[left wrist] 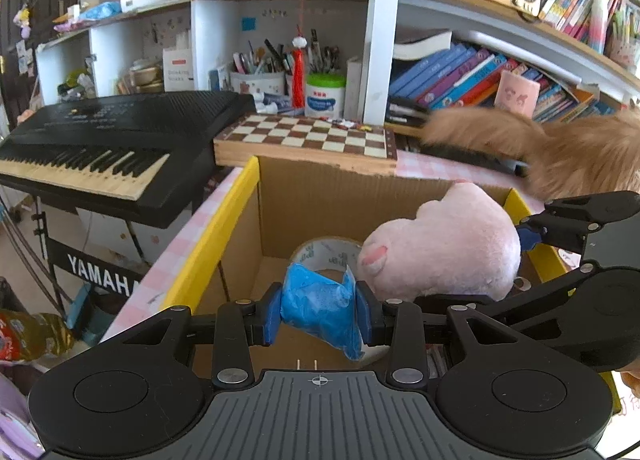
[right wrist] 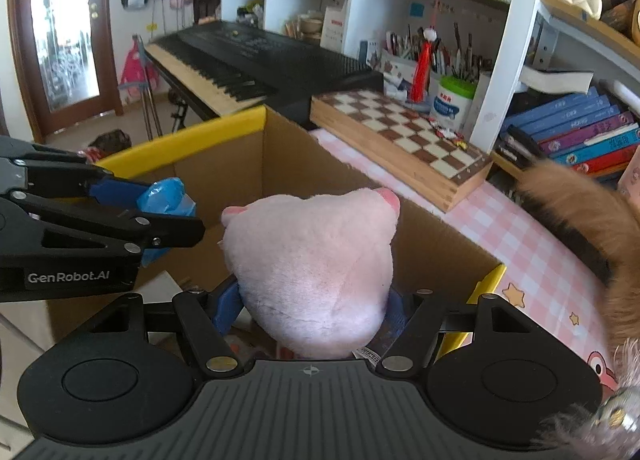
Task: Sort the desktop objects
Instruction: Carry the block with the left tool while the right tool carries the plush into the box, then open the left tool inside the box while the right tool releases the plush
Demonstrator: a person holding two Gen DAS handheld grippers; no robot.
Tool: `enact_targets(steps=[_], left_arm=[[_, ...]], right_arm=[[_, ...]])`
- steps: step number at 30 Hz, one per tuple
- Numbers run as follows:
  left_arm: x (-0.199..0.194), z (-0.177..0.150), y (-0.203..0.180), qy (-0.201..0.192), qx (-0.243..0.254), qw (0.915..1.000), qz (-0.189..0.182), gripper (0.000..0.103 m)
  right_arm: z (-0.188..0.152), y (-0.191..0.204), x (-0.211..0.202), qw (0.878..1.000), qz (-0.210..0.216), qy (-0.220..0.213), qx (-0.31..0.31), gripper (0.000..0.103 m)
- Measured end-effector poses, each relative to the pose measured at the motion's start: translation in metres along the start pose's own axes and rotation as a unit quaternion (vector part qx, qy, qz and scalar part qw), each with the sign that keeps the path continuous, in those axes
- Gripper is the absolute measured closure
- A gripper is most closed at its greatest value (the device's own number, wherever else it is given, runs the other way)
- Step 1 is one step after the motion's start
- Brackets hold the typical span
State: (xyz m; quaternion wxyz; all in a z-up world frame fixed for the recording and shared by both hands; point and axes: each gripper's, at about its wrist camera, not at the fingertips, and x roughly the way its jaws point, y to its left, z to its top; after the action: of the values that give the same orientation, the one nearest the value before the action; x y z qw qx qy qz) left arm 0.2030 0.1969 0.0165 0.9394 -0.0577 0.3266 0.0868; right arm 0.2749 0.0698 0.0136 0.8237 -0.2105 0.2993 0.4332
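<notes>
While both hands hang over the open cardboard box point(left wrist: 320, 196) on the pink checked table point(right wrist: 532, 244), the left claw point(left wrist: 319, 310) pinches a crumpled blue packet point(left wrist: 320, 308) between its pads, above a roll of clear tape point(left wrist: 326, 252) on the box floor. The right claw point(right wrist: 316, 308) grips a pink plush toy point(right wrist: 312, 260) over the box. A chessboard point(left wrist: 308, 136) lies behind the box.
</notes>
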Motion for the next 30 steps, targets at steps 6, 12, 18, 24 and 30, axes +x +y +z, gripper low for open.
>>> enact_targets(steps=[6,12,18,24,30], left_arm=[[0.01,0.0,0.003,0.012,-0.005,0.9999,-0.005,0.067],[0.018,-0.001,0.003,0.025,-0.007,0.9997,-0.002,0.066],[0.021,-0.004,0.002,0.031,-0.009,0.9995,0.005,0.061],[0.016,-0.003,0.004,0.025,-0.014,0.9996,0.005,0.054],[0.007,0.001,0.001,0.006,-0.017,0.9998,0.004,0.043]], right_arm=[[0.003,-0.001,0.007,1.0,0.001,0.012,-0.021,0.036],[0.008,-0.003,0.013,0.999,0.007,0.028,-0.035,0.036],[0.01,-0.006,0.016,0.999,0.0,0.033,-0.033,0.034],[0.01,-0.008,0.013,0.999,-0.003,0.026,-0.027,0.03],[0.008,-0.013,0.0,1.0,-0.015,0.006,-0.005,0.025]])
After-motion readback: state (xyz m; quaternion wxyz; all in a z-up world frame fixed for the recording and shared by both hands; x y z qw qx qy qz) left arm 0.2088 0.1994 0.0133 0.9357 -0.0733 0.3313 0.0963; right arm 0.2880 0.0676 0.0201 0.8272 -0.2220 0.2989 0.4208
